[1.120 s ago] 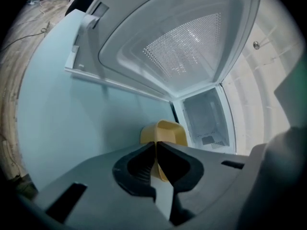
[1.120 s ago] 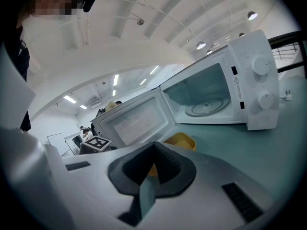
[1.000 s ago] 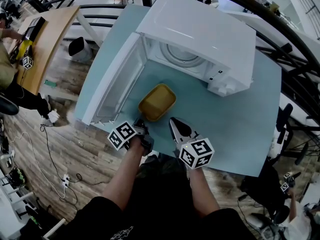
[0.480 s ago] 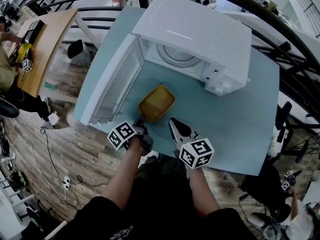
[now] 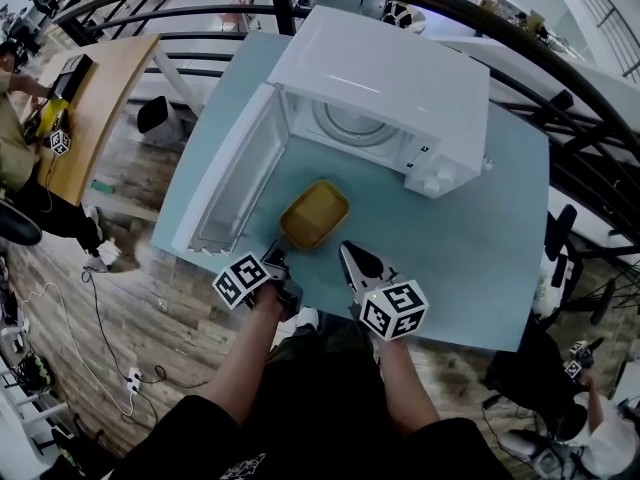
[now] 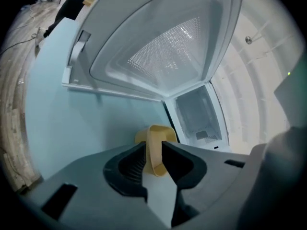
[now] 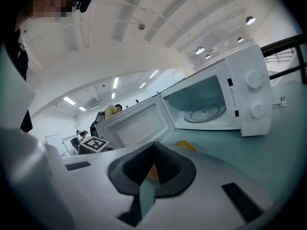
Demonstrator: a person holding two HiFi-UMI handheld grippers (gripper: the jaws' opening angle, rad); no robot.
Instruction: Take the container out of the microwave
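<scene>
The yellow container (image 5: pixel 314 214) sits on the pale blue table (image 5: pixel 470 248), just outside the open white microwave (image 5: pixel 390 78). My left gripper (image 5: pixel 276 261) is shut on the container's near rim; in the left gripper view the yellow rim (image 6: pixel 154 143) stands pinched between the jaws of the left gripper (image 6: pixel 153 150). My right gripper (image 5: pixel 347 252) hovers just right of the container's near end, shut with nothing in it. From the right gripper (image 7: pixel 152 164) the container (image 7: pixel 184 145) shows low ahead, in front of the microwave (image 7: pixel 225 99).
The microwave door (image 5: pixel 235 183) swings out to the left, beside the container. The glass turntable (image 5: pixel 350 123) inside is bare. Black railings (image 5: pixel 560 98) run behind the table. A wooden desk (image 5: pixel 95 78) with a person stands far left, and cables lie on the floor.
The container, held by the left gripper, has slid a little away from the microwave toward the table's near edge. The right gripper has stayed beside it.
</scene>
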